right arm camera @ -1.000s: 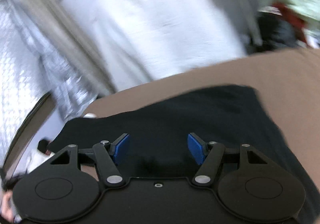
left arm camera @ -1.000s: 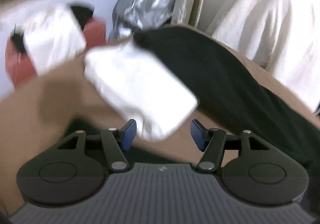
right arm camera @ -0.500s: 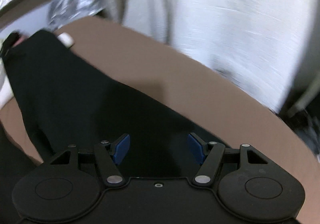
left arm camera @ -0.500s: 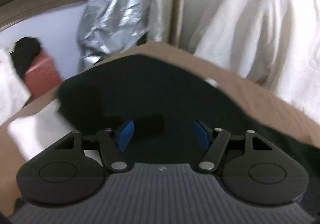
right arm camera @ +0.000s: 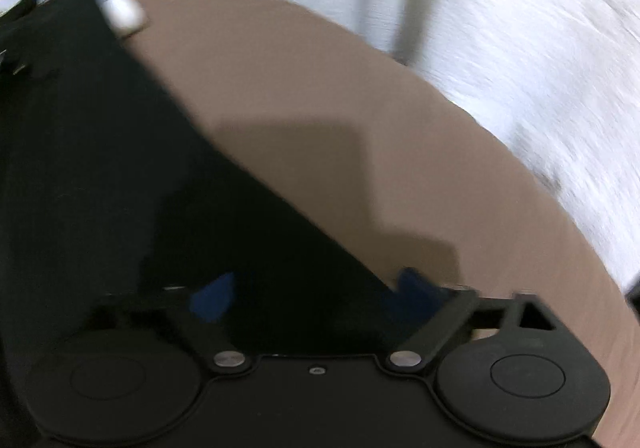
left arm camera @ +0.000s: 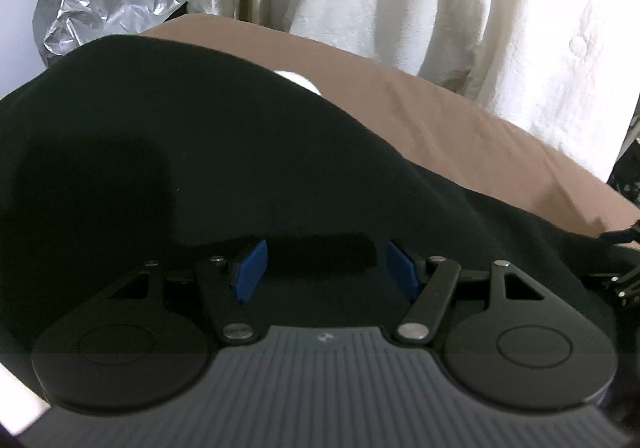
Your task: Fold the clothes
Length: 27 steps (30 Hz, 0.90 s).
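Left wrist view: the left gripper (left arm camera: 322,268) hangs over a black garment (left arm camera: 180,151) spread on a brown tabletop (left arm camera: 440,111), its blue fingers (left arm camera: 250,268) apart and empty. A small white object (left arm camera: 298,81) peeks out beyond the garment's far edge.

Right wrist view, blurred: the right gripper (right arm camera: 312,298) has its fingers spread, empty, above the garment's edge (right arm camera: 120,175). No legible writing appears.
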{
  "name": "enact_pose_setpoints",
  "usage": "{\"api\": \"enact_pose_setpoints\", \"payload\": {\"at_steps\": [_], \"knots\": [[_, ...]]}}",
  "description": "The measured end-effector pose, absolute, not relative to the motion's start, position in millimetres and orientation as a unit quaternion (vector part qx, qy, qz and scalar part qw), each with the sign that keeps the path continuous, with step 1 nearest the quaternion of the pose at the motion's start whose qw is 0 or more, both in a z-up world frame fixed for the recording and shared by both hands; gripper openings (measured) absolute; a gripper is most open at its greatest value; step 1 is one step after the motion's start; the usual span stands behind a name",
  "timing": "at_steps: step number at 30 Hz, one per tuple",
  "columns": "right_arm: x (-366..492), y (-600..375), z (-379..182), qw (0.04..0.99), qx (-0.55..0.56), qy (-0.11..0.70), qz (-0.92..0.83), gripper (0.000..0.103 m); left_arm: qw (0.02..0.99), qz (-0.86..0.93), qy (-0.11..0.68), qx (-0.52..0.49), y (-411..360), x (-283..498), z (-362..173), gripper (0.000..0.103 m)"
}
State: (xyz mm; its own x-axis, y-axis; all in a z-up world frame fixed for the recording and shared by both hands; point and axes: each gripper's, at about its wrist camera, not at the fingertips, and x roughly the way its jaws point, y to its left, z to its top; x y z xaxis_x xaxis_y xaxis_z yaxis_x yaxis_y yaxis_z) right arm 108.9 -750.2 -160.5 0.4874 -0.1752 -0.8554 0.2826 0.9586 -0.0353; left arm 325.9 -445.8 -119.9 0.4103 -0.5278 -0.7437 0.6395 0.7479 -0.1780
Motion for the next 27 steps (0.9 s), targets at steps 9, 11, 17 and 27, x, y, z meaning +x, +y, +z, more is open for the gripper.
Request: {"api": "enact_pose_setpoints", "payload": {"at_steps": [9, 11, 17, 27], "knots": [[59, -702, -107, 0.906, 0.034, 0.405, -0.121, 0.010, 0.853, -0.329, 0.404, 0.045, -423, 302, -100, 0.066], [33, -676, -79, 0.922, 0.019, 0.370, -0.116, 0.009, 0.861, -0.332, 0.384, 0.044, -409, 284, -87, 0.066], [-82, -522, -35, 0.951, -0.073, 0.291, -0.076, 0.009, 0.874, -0.357, 0.329, -0.011, -332, 186, -58, 0.066], [-153, -442, -139, 0.915, 0.061, 0.397, -0.014, 0.010, 0.871, -0.345, 0.349, 0.012, -312, 82, -79, 0.069]]}}
